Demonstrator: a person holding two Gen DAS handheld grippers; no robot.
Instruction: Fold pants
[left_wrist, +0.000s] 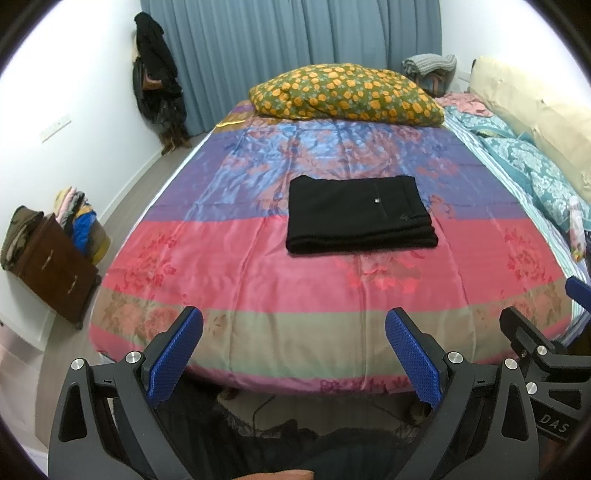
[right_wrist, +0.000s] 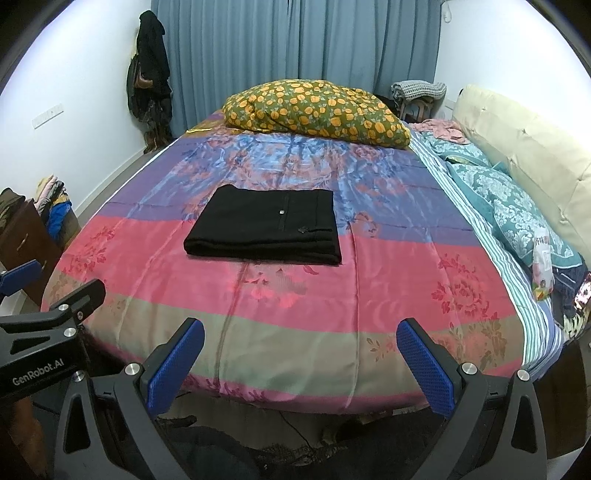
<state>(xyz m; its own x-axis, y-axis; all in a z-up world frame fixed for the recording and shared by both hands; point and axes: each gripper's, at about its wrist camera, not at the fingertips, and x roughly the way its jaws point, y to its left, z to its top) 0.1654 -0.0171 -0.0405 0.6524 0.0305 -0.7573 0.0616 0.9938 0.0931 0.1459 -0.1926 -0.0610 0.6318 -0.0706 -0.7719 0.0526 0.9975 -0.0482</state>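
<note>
Black pants (left_wrist: 358, 216) lie folded into a neat flat rectangle in the middle of the striped bedspread (left_wrist: 258, 280), a small silver button facing up. The same pants (right_wrist: 267, 229) sit left of centre in the right wrist view. My left gripper (left_wrist: 293, 328) hangs open over the near edge of the bed, well short of the pants, nothing between its blue pads (left_wrist: 177, 354). My right gripper (right_wrist: 301, 339) is open too, held at the same near edge, also empty. Each gripper shows at the side of the other's view.
A yellow-flowered pillow (left_wrist: 343, 92) lies at the far end of the bed. Teal bedding (left_wrist: 524, 166) and a beige headboard (left_wrist: 535, 110) run along the right. A brown drawer unit (left_wrist: 51, 266) with piled clothes stands on the left floor. Dark coats (left_wrist: 155, 70) hang by blue curtains.
</note>
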